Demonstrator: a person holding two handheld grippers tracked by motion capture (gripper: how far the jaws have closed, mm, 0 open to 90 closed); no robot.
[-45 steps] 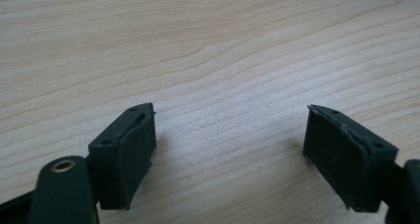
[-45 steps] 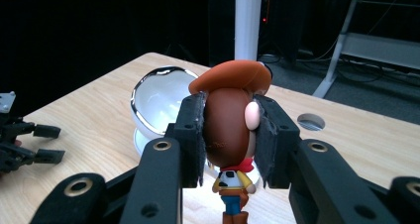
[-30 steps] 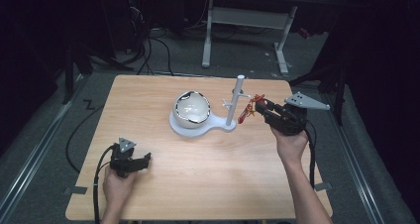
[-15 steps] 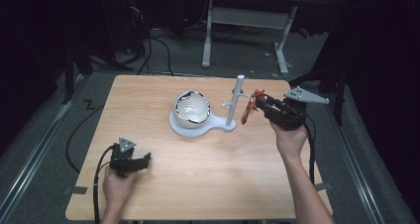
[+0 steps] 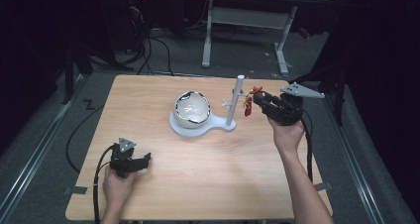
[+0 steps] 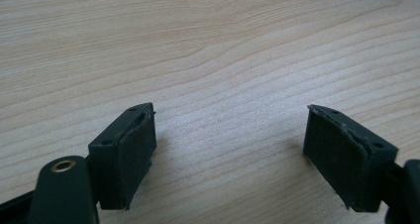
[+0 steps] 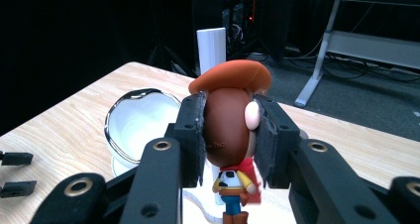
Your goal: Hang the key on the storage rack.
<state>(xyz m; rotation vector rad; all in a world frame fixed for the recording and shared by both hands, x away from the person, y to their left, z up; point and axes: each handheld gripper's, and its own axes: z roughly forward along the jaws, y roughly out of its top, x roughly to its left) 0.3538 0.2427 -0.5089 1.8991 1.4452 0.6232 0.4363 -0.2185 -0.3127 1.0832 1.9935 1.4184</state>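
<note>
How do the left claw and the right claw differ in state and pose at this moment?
The left claw is open with nothing between its jaws, while the right claw is shut on the cowboy figure, gripping its head. The left claw sits low over the table near the front edge; the right claw is held up beside the white post. Both are hand-held and have black padded jaws.

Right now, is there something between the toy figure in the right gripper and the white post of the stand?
Nothing visible. The right gripper is shut on the figure's head, and the white post stands just beyond it, with only open air between them in the high view.
</note>
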